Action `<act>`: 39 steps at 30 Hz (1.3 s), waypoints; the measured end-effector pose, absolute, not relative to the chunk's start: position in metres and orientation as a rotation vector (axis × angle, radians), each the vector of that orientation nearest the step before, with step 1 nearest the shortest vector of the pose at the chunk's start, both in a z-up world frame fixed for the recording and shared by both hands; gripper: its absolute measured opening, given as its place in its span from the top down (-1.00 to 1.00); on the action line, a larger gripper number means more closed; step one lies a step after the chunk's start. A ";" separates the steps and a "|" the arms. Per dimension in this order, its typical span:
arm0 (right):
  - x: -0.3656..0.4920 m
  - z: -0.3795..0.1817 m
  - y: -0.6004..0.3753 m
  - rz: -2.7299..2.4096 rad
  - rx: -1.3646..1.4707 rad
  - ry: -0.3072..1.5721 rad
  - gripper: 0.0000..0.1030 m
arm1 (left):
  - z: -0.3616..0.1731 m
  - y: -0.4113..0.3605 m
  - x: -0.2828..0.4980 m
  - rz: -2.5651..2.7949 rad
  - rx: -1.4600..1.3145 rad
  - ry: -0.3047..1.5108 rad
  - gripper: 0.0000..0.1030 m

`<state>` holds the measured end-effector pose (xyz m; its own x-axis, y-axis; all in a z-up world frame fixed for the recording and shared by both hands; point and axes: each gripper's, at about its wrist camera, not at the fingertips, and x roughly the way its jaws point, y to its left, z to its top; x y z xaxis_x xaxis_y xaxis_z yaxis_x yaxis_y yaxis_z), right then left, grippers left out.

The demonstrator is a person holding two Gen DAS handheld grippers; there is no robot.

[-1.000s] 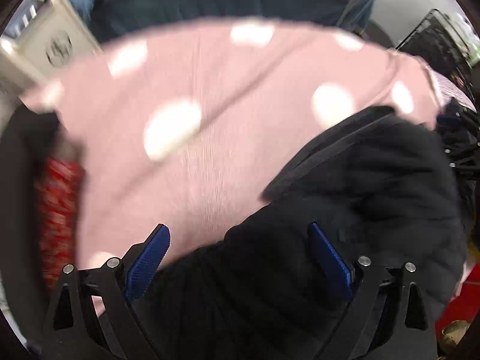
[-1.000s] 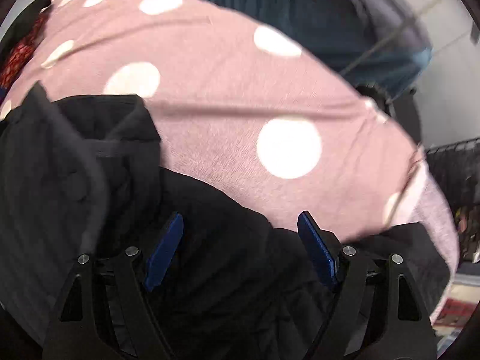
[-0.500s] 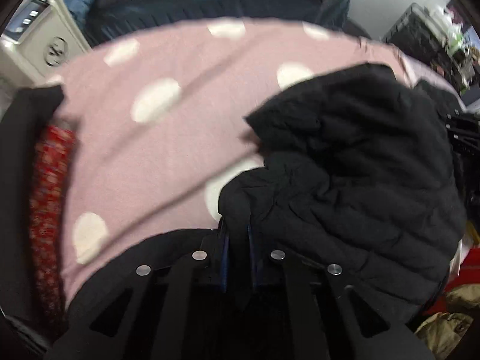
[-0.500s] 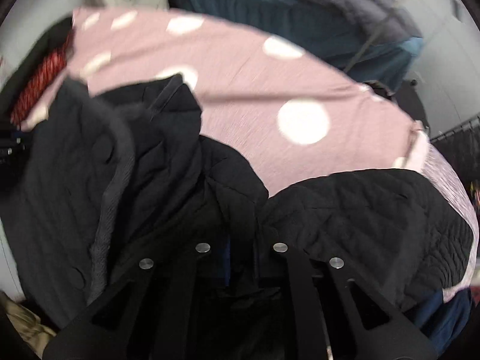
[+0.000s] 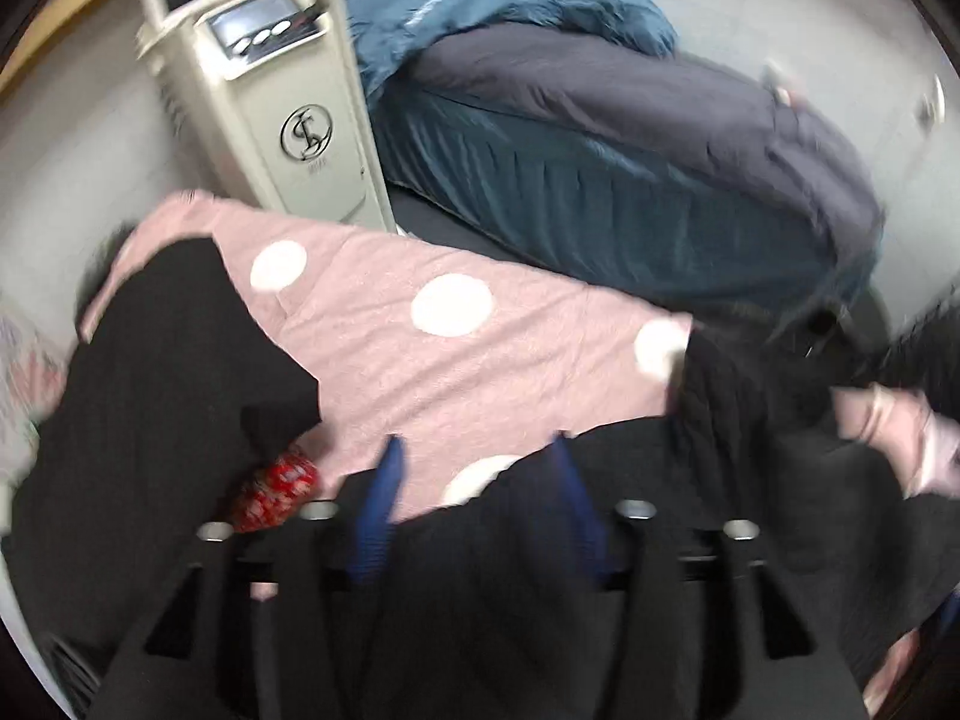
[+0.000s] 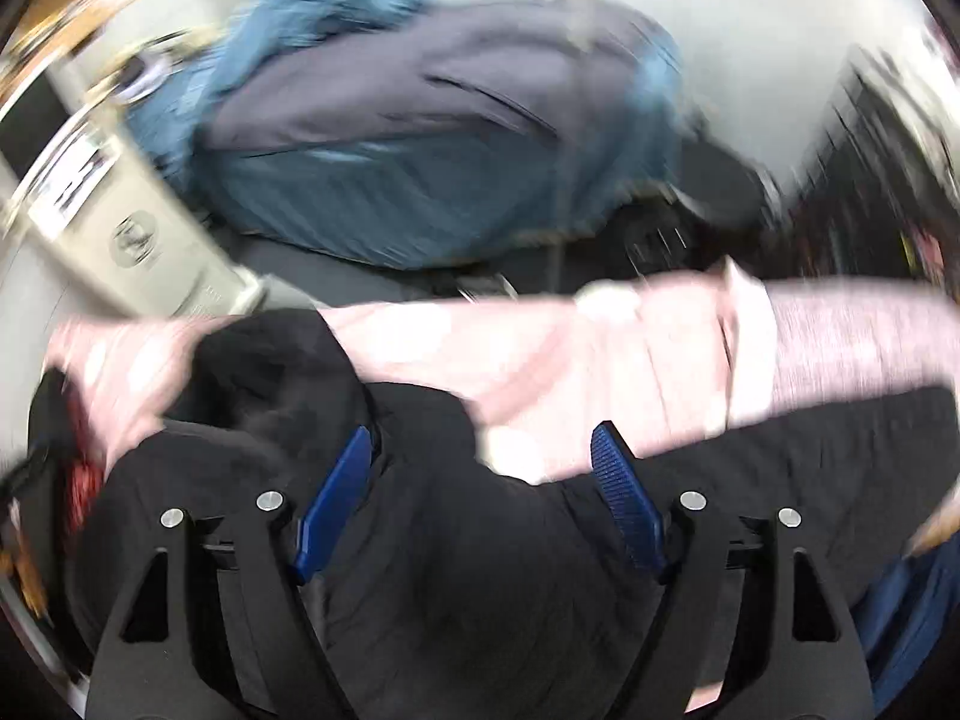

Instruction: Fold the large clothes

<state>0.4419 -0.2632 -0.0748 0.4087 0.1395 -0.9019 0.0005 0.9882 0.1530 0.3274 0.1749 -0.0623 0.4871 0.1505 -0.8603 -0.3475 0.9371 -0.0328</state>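
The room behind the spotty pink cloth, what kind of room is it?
Probably a bedroom at home. There is a bed with a grey cover and a crumpled blue blanket, a cream standing appliance with buttons beside it, and a black quilted jacket on the pink polka-dot cloth.

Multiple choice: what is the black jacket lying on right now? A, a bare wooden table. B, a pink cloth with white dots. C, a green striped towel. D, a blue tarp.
B: the black jacket lies across a pink cloth with white dots.

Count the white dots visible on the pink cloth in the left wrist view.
4: one far left, one central, one at the right edge, one partly under the black jacket. More may be hidden.
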 end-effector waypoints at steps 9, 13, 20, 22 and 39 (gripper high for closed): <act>0.328 -0.122 -0.222 0.254 -0.020 1.283 -0.47 | -0.094 0.093 0.214 0.008 -0.083 1.113 -0.63; 0.277 -0.163 -0.197 0.301 -0.162 1.379 -0.47 | -0.153 0.058 0.184 -0.045 -0.023 1.281 -0.63; 0.281 -0.210 -0.188 0.261 -0.212 1.459 -0.70 | -0.225 0.064 0.219 0.058 -0.049 1.495 -0.88; 0.285 -0.220 -0.180 0.236 -0.260 1.469 -0.87 | -0.230 0.060 0.229 0.091 -0.026 1.535 -0.90; 0.260 -0.206 -0.210 0.187 -0.197 1.501 -0.89 | -0.199 0.047 0.196 0.103 -0.023 1.446 -0.87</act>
<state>0.2599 -0.2100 -0.2059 0.0612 0.0008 -0.9981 -0.2438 0.9697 -0.0142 0.1962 0.0469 -0.1995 0.1206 0.0571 -0.9911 -0.0845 0.9953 0.0471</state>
